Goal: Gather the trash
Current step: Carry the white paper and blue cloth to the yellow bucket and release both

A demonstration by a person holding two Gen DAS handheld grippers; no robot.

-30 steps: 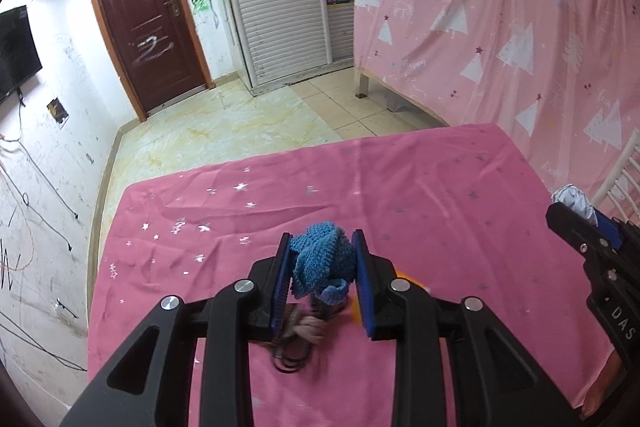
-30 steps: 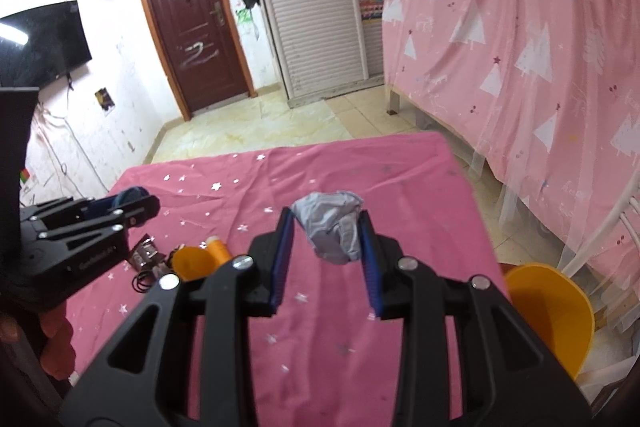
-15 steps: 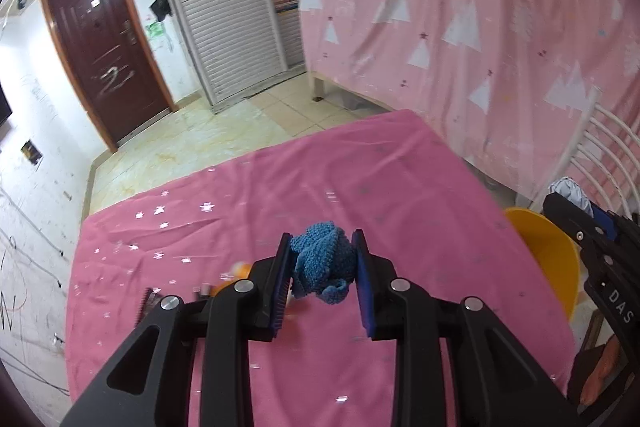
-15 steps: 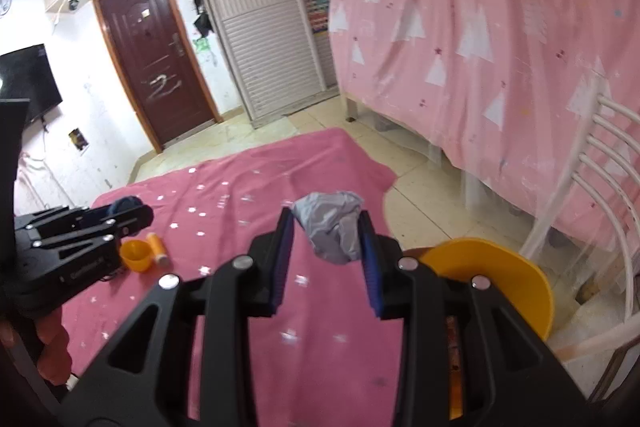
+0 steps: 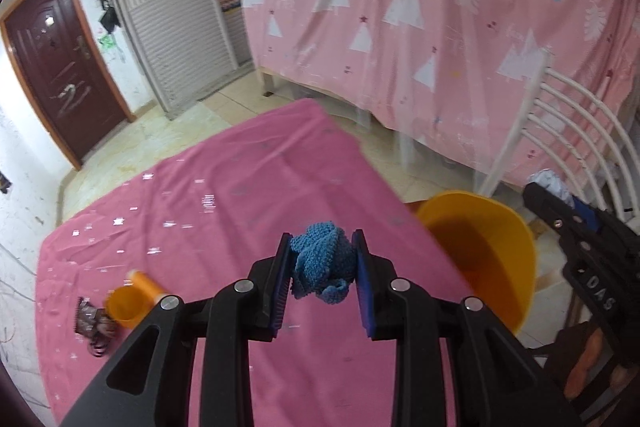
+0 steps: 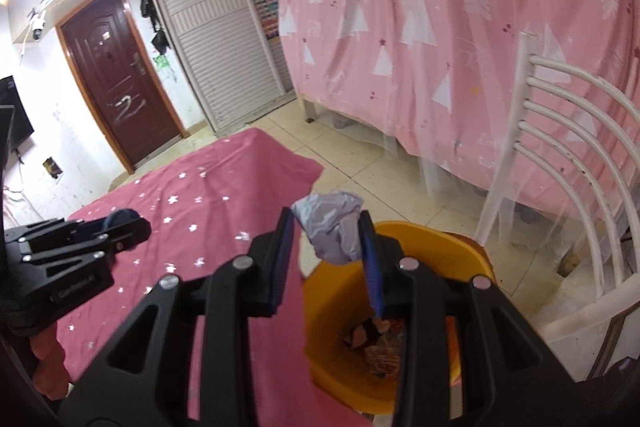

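Note:
My left gripper (image 5: 322, 249) is shut on a crumpled blue knitted cloth (image 5: 323, 267), held over the right part of the pink star-print tablecloth (image 5: 240, 195). My right gripper (image 6: 326, 227) is shut on a crumpled grey-white wad (image 6: 334, 225), held above the near rim of the orange bin (image 6: 440, 247), which stands on the floor past the table's right edge. In the left wrist view the orange bin (image 5: 492, 223) lies to the right, with the right gripper (image 5: 568, 211) beyond it. Scraps of trash (image 6: 376, 341) lie at the bin's bottom.
An orange cup (image 5: 124, 305), an orange tube (image 5: 146, 283) and a dark wrapper (image 5: 86, 319) lie on the table's left side. A white slatted chair (image 6: 572, 163) stands right of the bin. A pink curtain (image 6: 440, 7) hangs behind; tiled floor (image 6: 360, 163) lies between.
Both grippers have swung to the right across the table with their loads still held. The orange bin has come into view, and the right gripper now hangs over it.

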